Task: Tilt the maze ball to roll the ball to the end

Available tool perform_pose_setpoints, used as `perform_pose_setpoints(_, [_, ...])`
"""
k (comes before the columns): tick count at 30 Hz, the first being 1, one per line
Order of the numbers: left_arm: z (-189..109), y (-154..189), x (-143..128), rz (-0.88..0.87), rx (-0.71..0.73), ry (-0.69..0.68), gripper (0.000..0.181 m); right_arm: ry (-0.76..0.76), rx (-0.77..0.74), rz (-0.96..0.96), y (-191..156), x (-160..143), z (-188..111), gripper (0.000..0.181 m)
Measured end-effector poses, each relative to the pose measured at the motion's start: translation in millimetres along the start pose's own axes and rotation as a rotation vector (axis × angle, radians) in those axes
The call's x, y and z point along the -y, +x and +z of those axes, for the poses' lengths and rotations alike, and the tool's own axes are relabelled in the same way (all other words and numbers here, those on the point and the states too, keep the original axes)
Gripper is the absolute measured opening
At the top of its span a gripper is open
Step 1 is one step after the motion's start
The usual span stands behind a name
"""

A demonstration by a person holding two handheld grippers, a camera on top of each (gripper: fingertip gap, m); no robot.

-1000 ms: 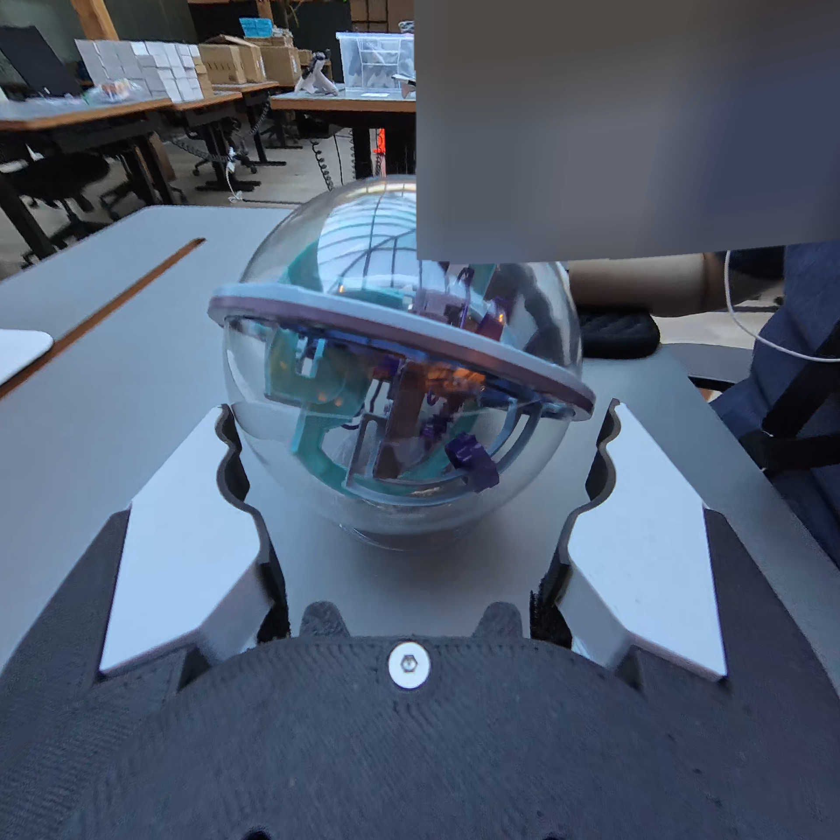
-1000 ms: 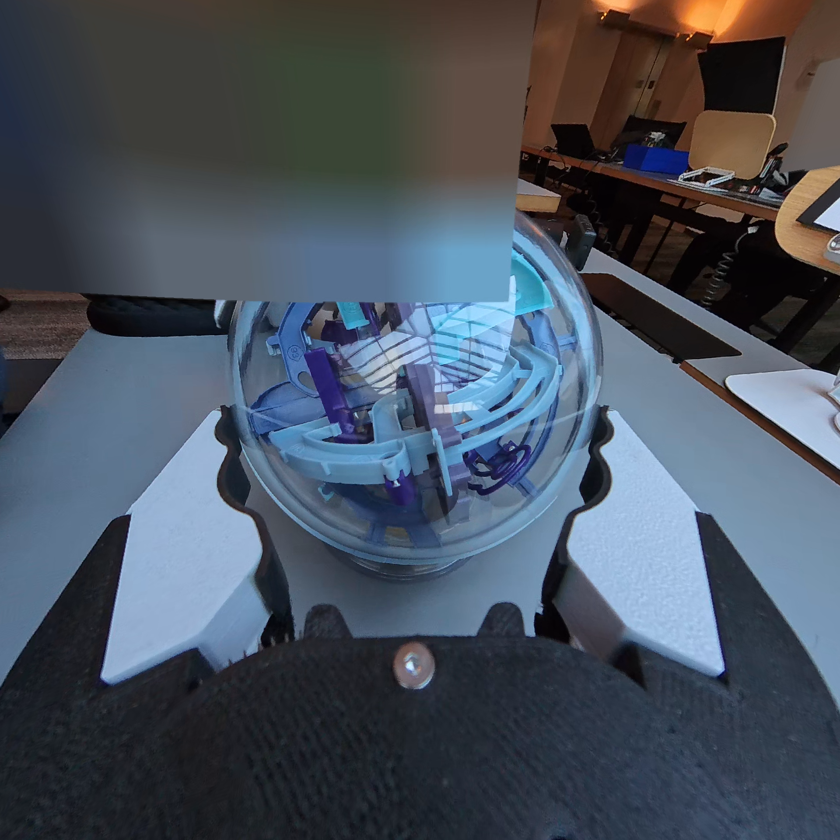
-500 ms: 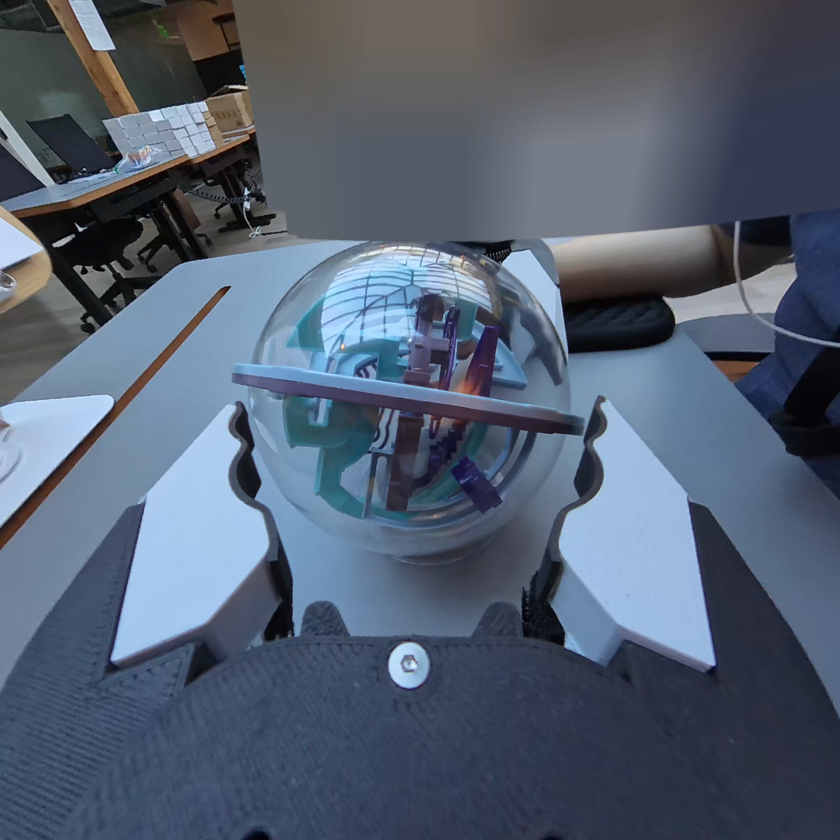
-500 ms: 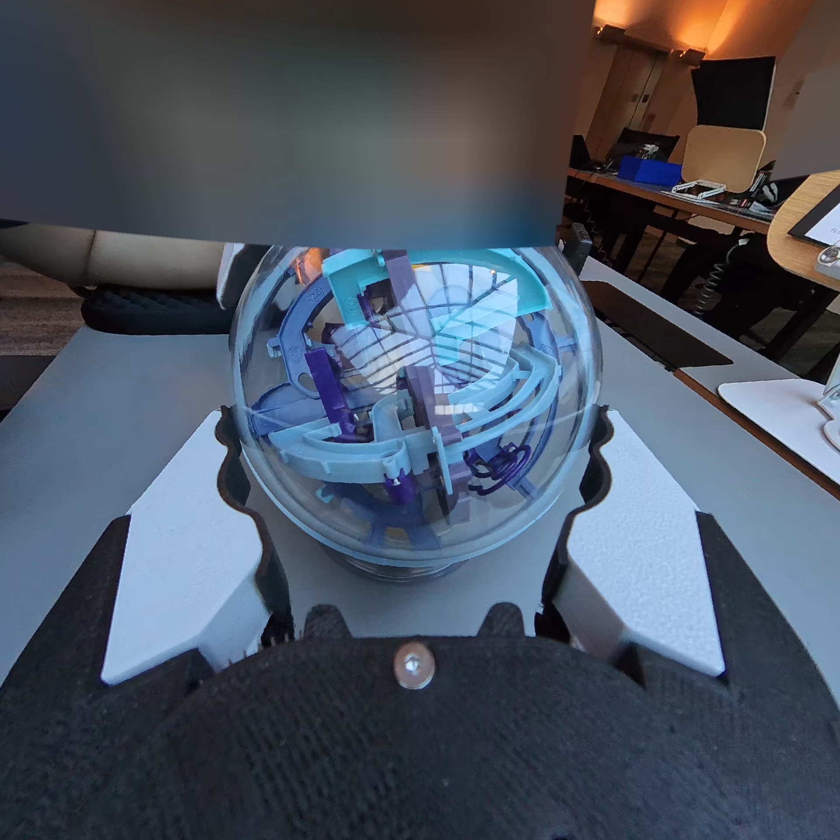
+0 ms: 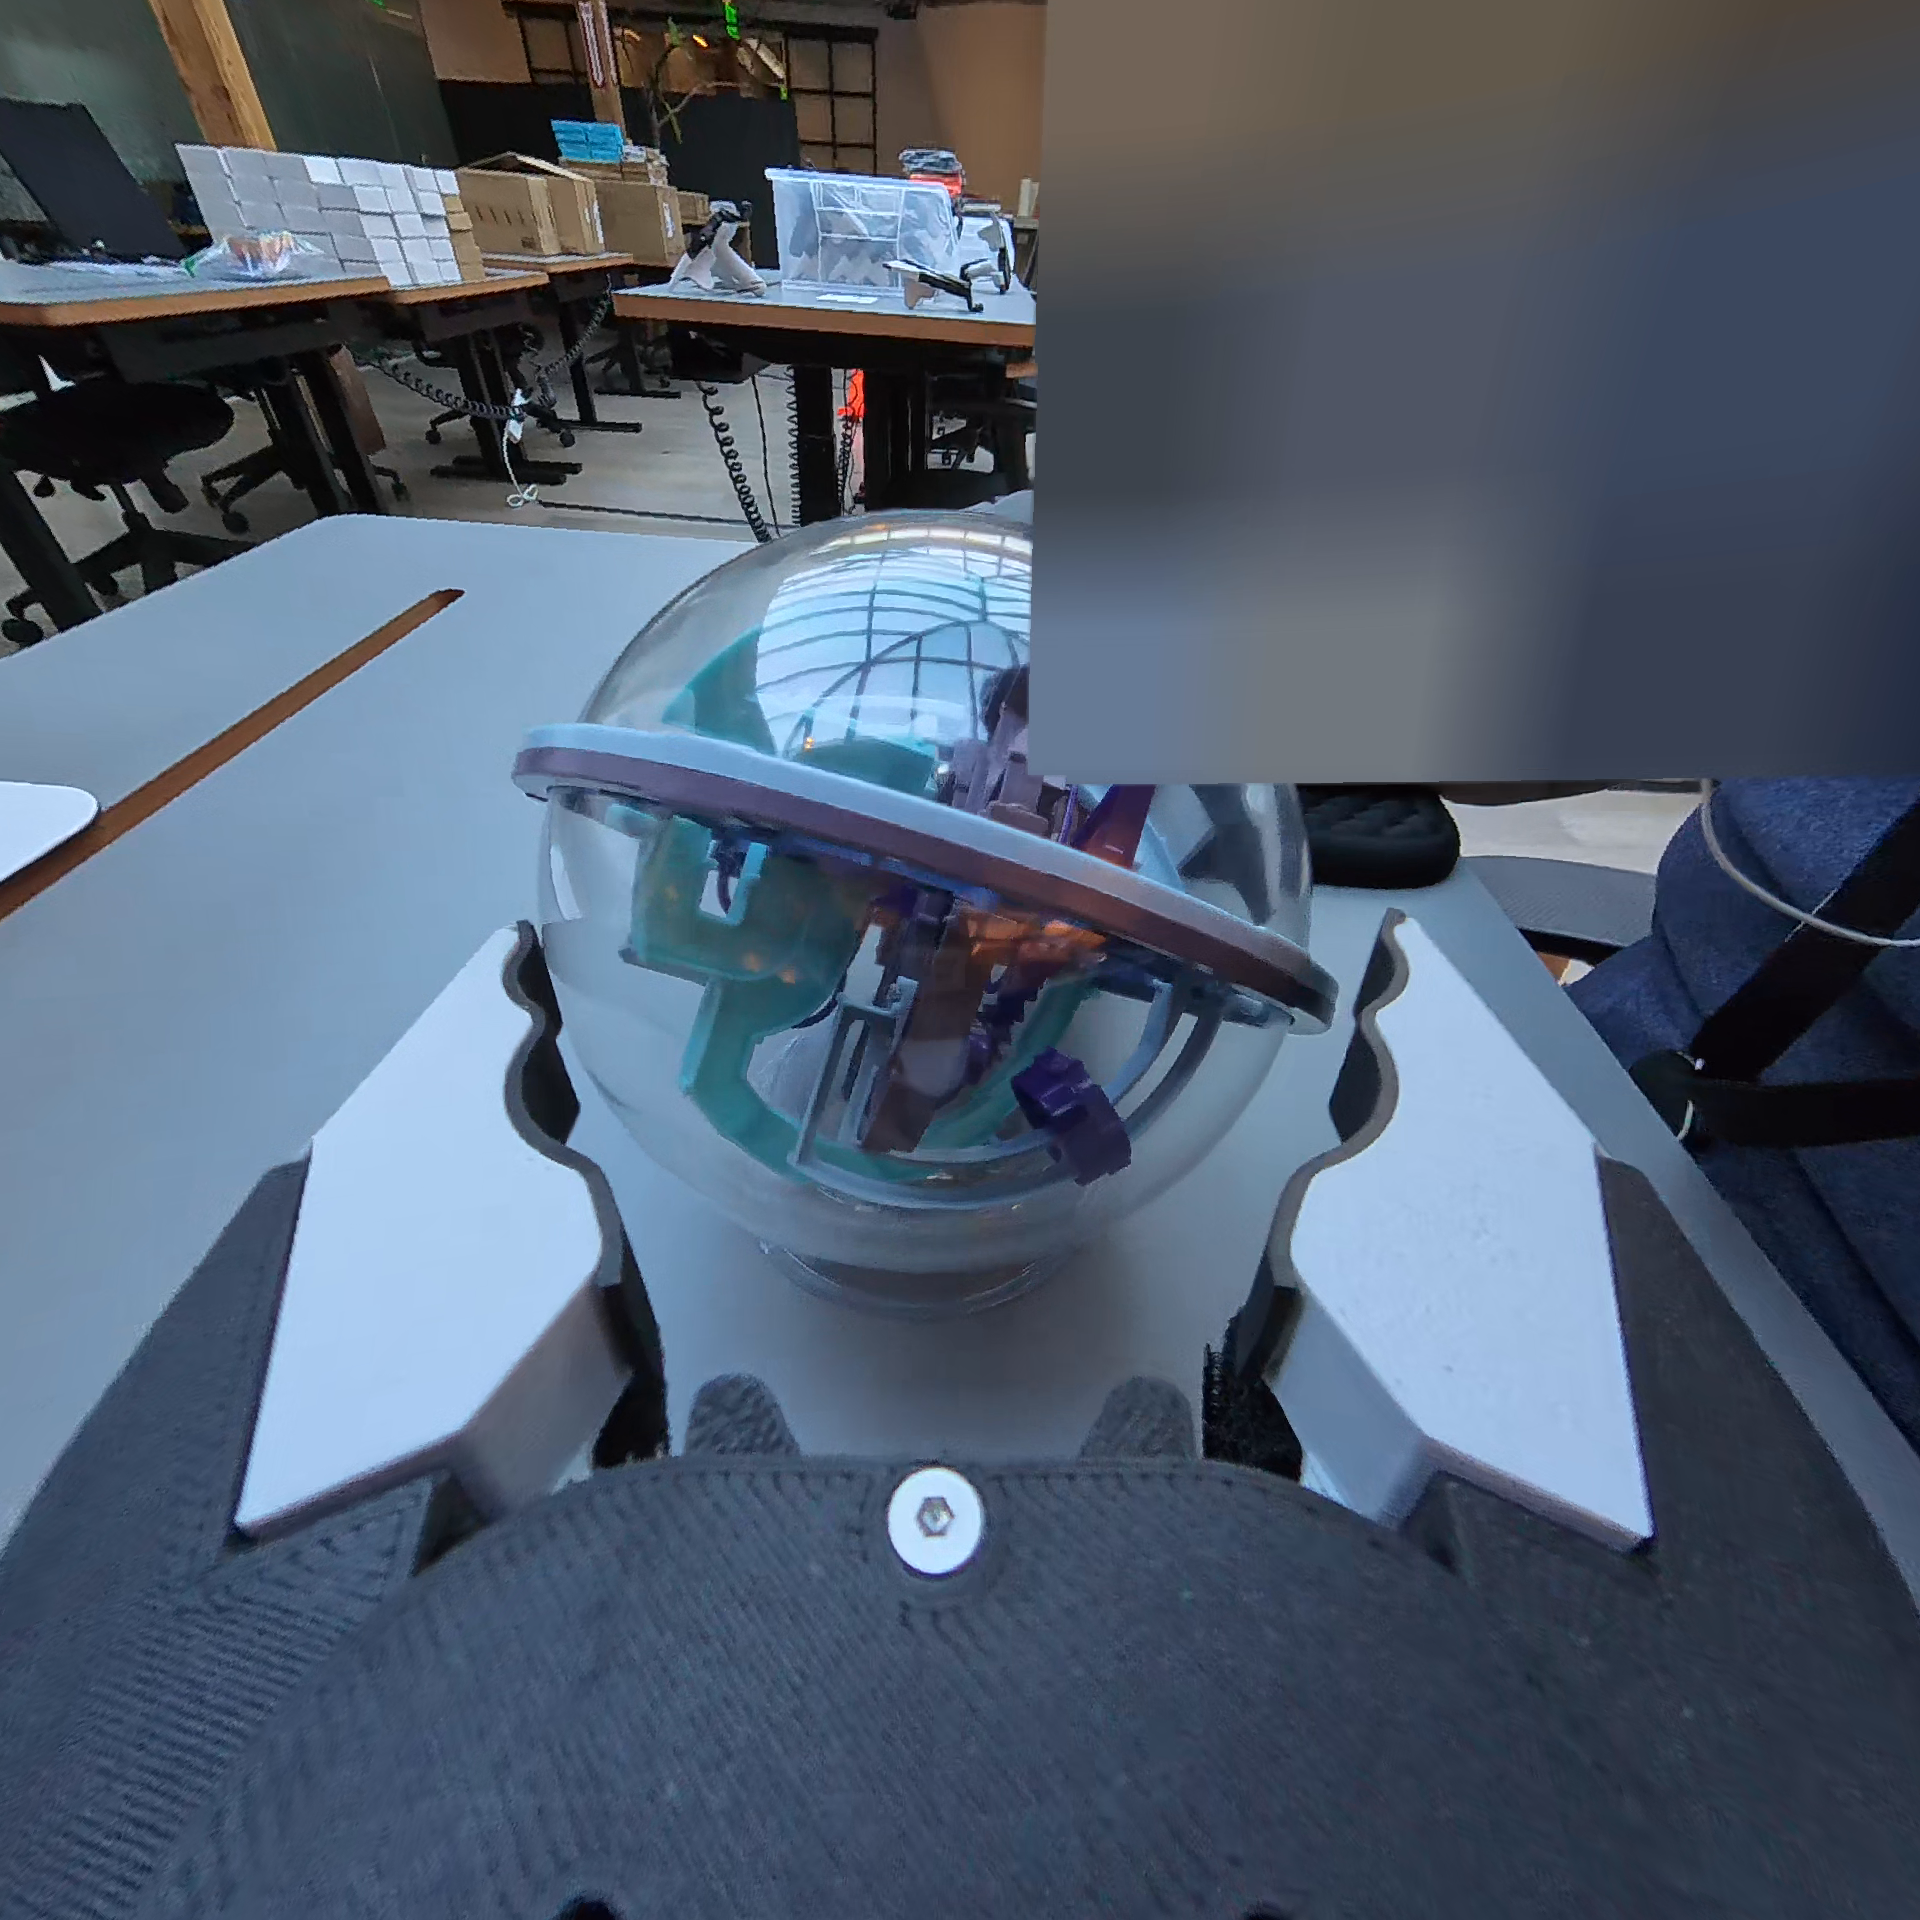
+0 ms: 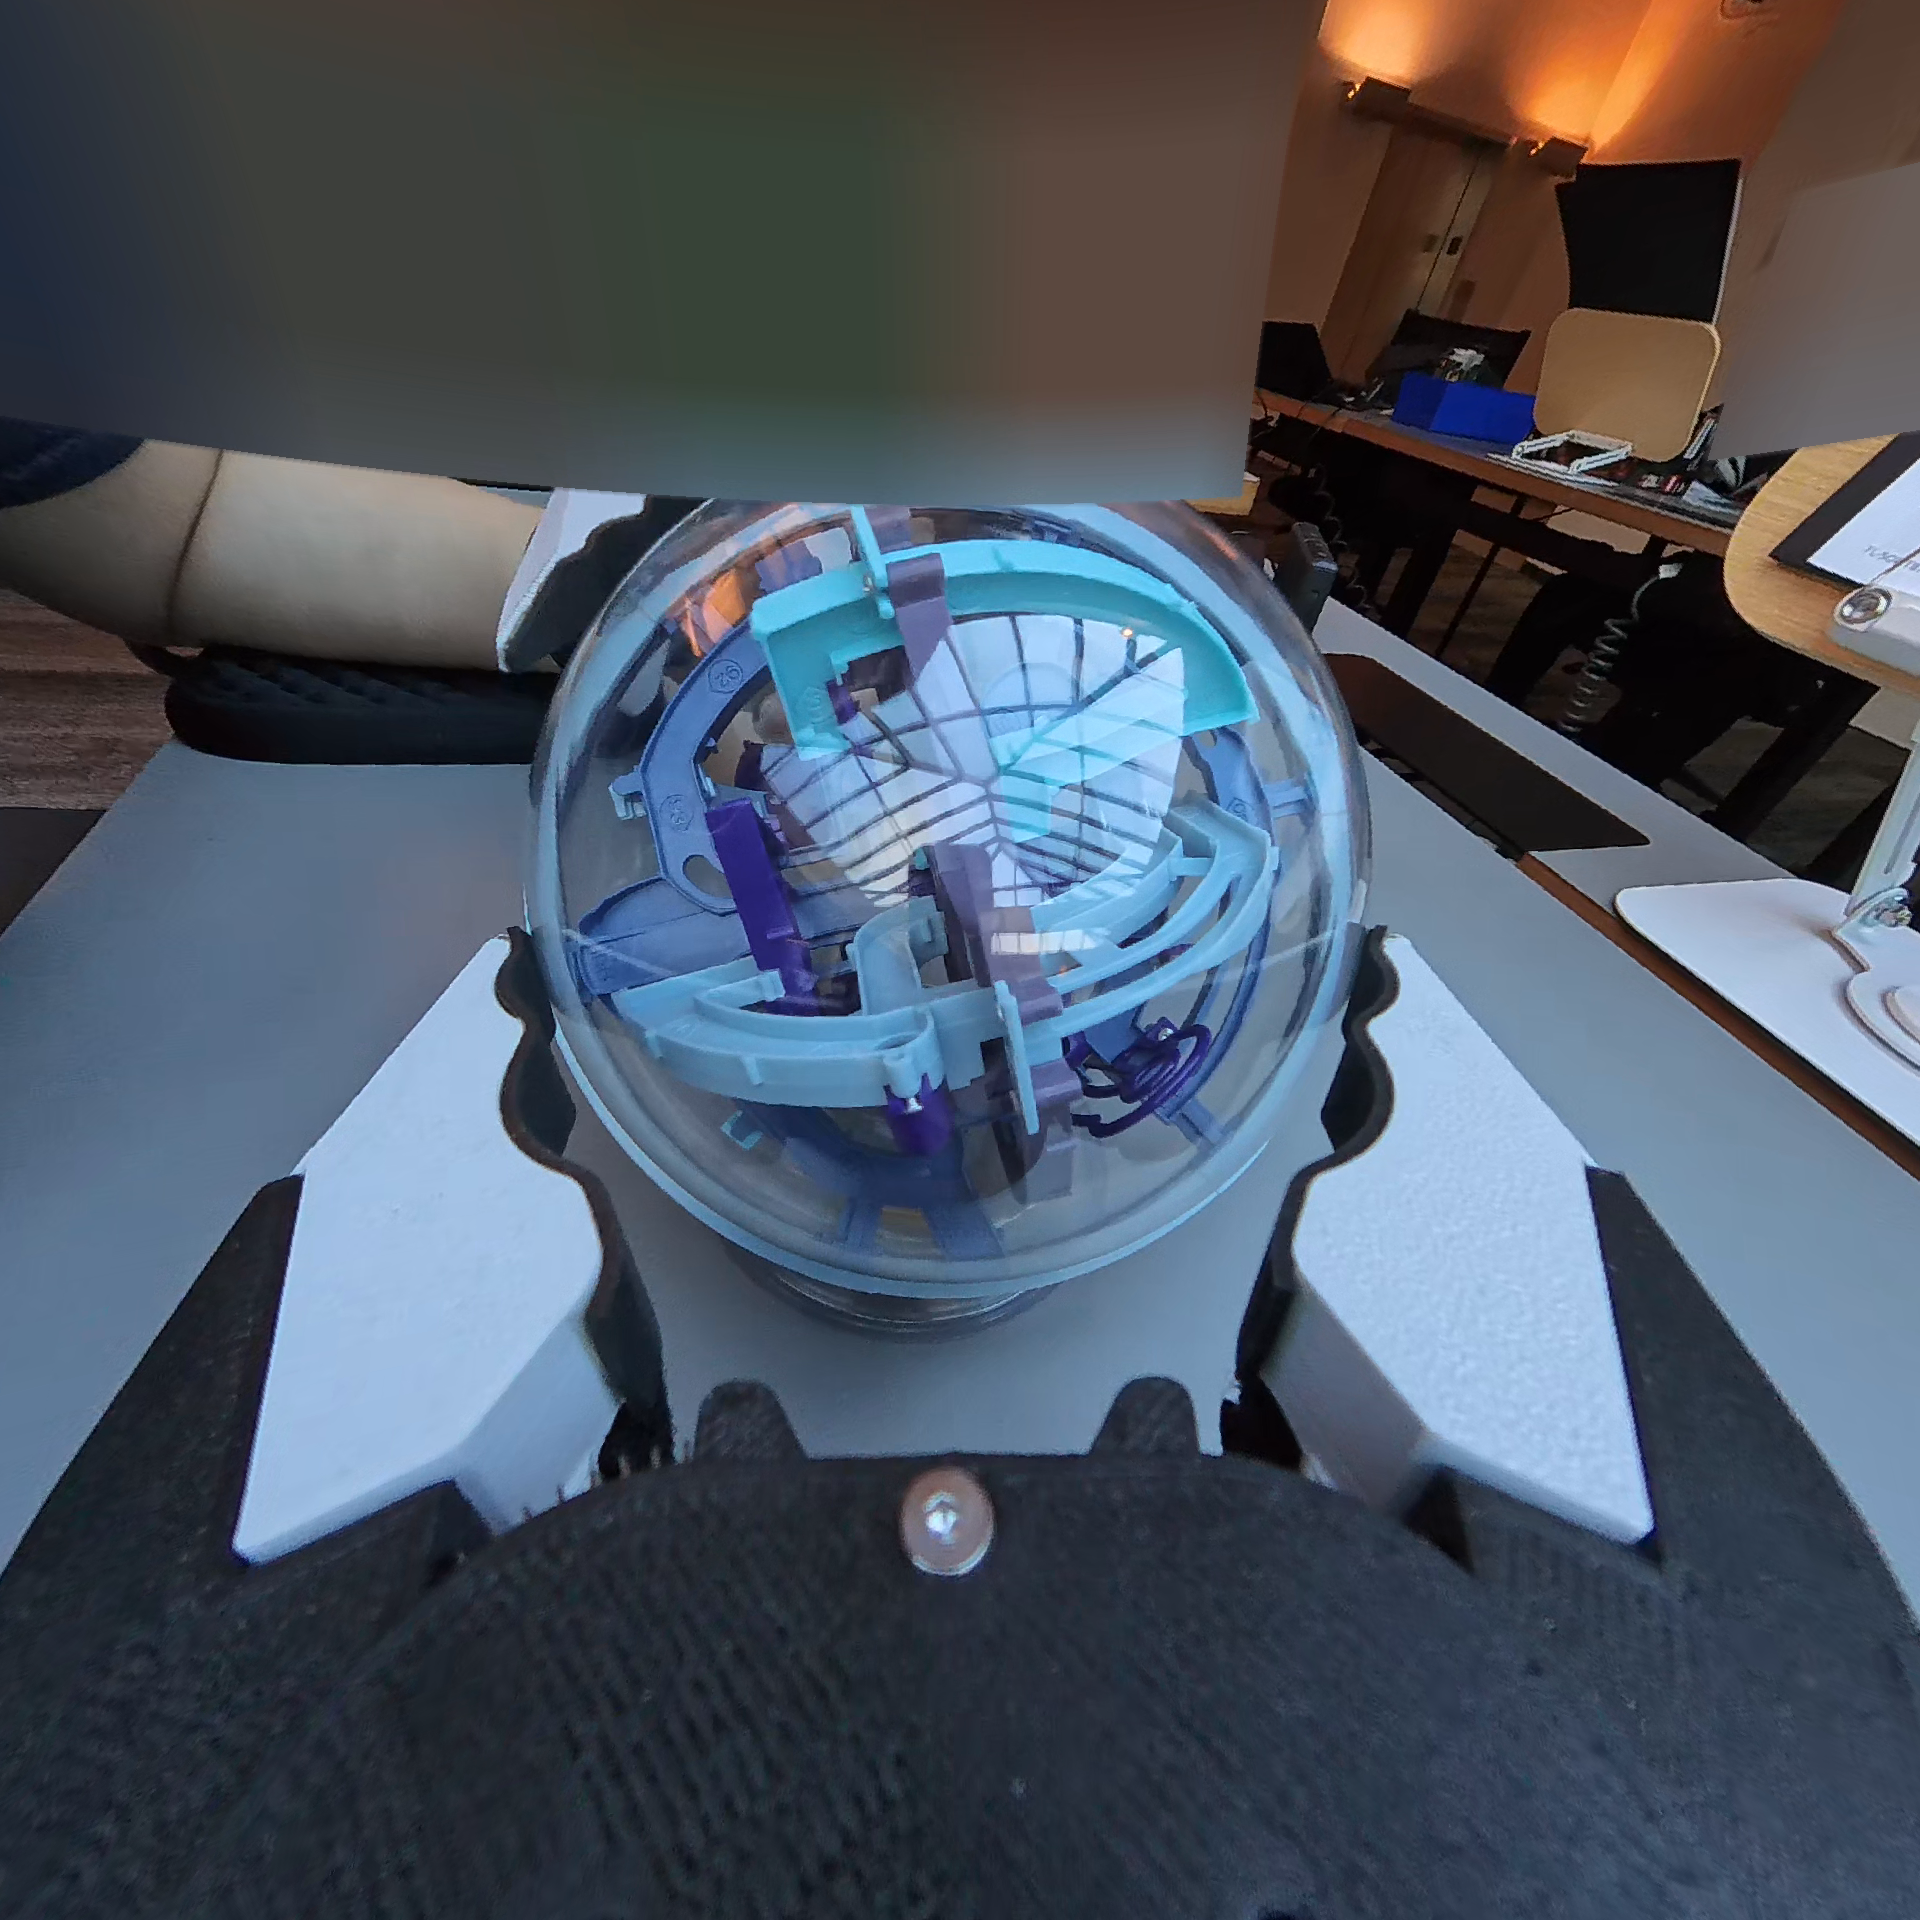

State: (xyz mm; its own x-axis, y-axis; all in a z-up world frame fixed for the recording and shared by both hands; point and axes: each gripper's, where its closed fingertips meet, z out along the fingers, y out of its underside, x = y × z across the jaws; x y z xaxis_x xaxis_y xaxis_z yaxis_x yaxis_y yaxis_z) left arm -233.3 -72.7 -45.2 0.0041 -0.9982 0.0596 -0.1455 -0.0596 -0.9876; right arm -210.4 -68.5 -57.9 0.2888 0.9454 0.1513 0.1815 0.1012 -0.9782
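maze ball: clear plastic sphere (image 5: 914, 935) with teal, light-blue and purple tracks inside, sitting on a short clear ring base on the grey tabletop (image 5: 260, 831). Centre frame in both wrist views.
seam: grey-purple equator band (image 5: 935, 873) is tilted in the left wrist view, high at 9 o'clock, low at 3 o'clock. In the right wrist view it shows only as a thin line across the sphere (image 6: 945, 914).
inner ball: can't pick out the small rolling ball in either view; tracks and reflections clutter it.
left gripper: black textured body with white finger blocks (image 5: 951, 956), spread wide around the sphere. Left finger tip (image 5: 530, 997) at 9 o'clock sits right against the shell; right tip at 3 o'clock is just beside the low end of the band. Real contact on that side, can't tell.
right gripper: same build (image 6: 945, 987), jaws spread wide and flanking the sphere at its widest part. Both tips sit at the shell edge; whether they press on it or only touch, can't tell.
opposite side: white finger block of the other gripper (image 6: 540, 592) peeks out behind the sphere at 11 o'clock in the right wrist view.
person: bare forearm (image 6: 260, 561) resting on a black mesh pad at 10 o'clock, right wrist view.
background: desks with stacked white boxes (image 5: 322, 208) at 11 o'clock, left wrist view; white flat stand base (image 6: 1766, 956) at 3 o'clock on the neighbouring table, right wrist view.
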Motion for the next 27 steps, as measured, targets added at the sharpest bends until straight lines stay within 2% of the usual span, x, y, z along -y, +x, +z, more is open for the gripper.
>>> perform_pose_setpoints(9, [0.0,-1.7,-11.4,-0.034,-0.010,-0.022,0.148,-0.011,-0.022,-0.014,0.1,2.3,-0.6,0.148])
perform_pose_setpoints(27, [-1.8,-1.9,-11.7,-0.052,-0.011,-0.008,0.146,-0.009,-0.030,0.005,2.3,6.1,-3.4,0.149])
